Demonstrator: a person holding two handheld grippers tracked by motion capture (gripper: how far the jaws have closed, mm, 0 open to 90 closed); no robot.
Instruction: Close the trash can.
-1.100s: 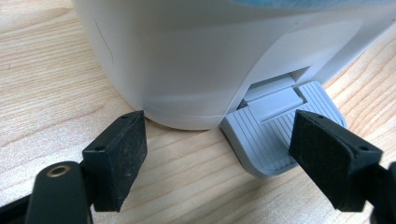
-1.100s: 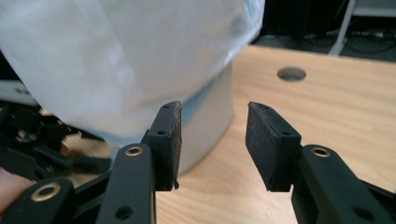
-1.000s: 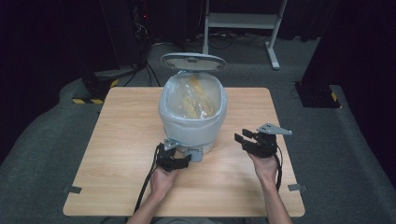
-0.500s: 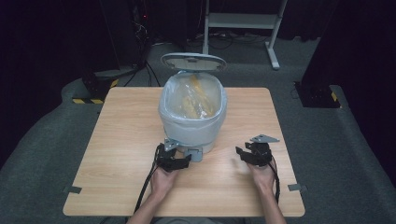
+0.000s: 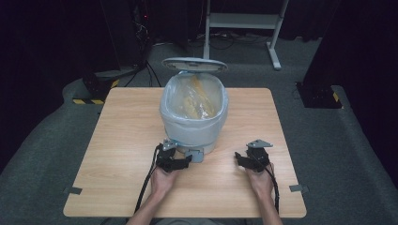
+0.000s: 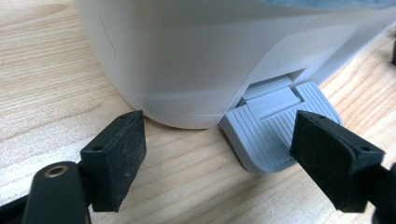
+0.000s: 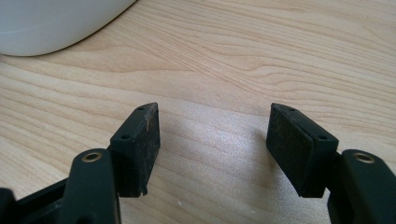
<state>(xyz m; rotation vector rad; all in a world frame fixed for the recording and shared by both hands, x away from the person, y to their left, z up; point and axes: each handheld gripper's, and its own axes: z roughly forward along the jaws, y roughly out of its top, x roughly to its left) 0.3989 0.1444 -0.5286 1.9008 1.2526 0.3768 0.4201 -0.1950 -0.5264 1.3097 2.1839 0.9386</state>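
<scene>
Nearest the person, at about five o'clock on the wooden table, the right gripper rests low over bare tabletop. Its jaws stand apart with nothing between them, and they have just been opening; in the right gripper view the two black pads frame plain wood grain, with the curved white wall of the bin at eleven o'clock.

At about seven o'clock on the table, the left gripper sits close against the foot of the pedal bin. Its jaws are spread wide and clamp nothing. In the left gripper view the grey ribbed foot pedal juts out from a slot at the bin's base; one pad overlaps the pedal's outer edge, though I cannot tell whether it touches, while the other pad stands over bare wood just beside the bin's rounded wall.

The bin stands at the table's centre, reaching toward twelve o'clock, well apart from the right gripper. A pale plastic liner is folded over its rim, and yellowish crumpled wrapping lies inside. Its round lid is raised at the far side.

Beyond the table, at one o'clock, a white metal frame stands on the dark floor.
</scene>
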